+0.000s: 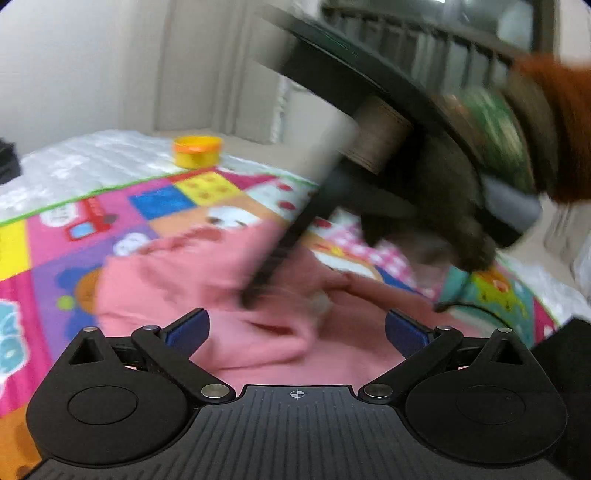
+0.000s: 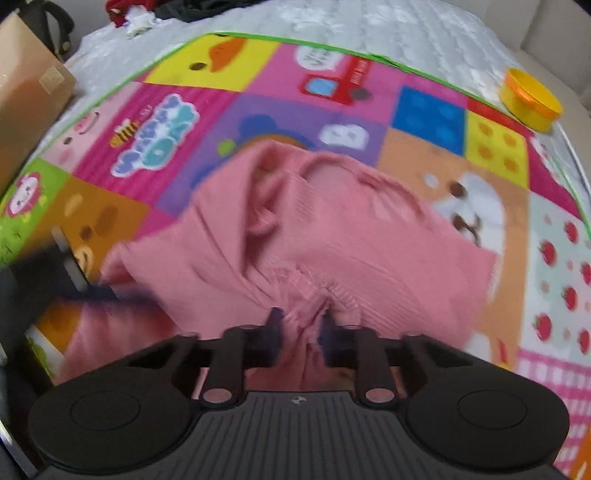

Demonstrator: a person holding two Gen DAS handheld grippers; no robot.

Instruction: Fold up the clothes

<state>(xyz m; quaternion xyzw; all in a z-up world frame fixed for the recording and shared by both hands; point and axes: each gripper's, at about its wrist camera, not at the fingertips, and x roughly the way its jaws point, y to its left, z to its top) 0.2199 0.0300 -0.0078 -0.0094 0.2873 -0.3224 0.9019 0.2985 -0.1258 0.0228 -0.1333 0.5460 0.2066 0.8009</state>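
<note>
A pink knitted garment point(image 2: 332, 229) lies rumpled on a colourful play mat point(image 2: 428, 110). In the right wrist view my right gripper point(image 2: 303, 320) points steeply down, its jaws close together with a bunched fold of the pink fabric pinched between the pads. In the left wrist view my left gripper point(image 1: 297, 326) hovers low over the same pink garment point(image 1: 207, 273), its blue pads point(image 1: 188, 328) wide apart and gripping nothing. The right gripper point(image 1: 258, 291) shows there too, as a blurred dark tool reaching down onto the fabric, held by a dark gloved hand point(image 1: 454, 210).
A yellow tub with an orange lid point(image 2: 532, 99) stands at the mat's far edge on white quilted bedding point(image 2: 369, 29). A cardboard box point(image 2: 26, 107) sits at the left. Dark and red clothes point(image 2: 147, 11) are piled at the back. An orange sleeve point(image 1: 565, 129) is at the right.
</note>
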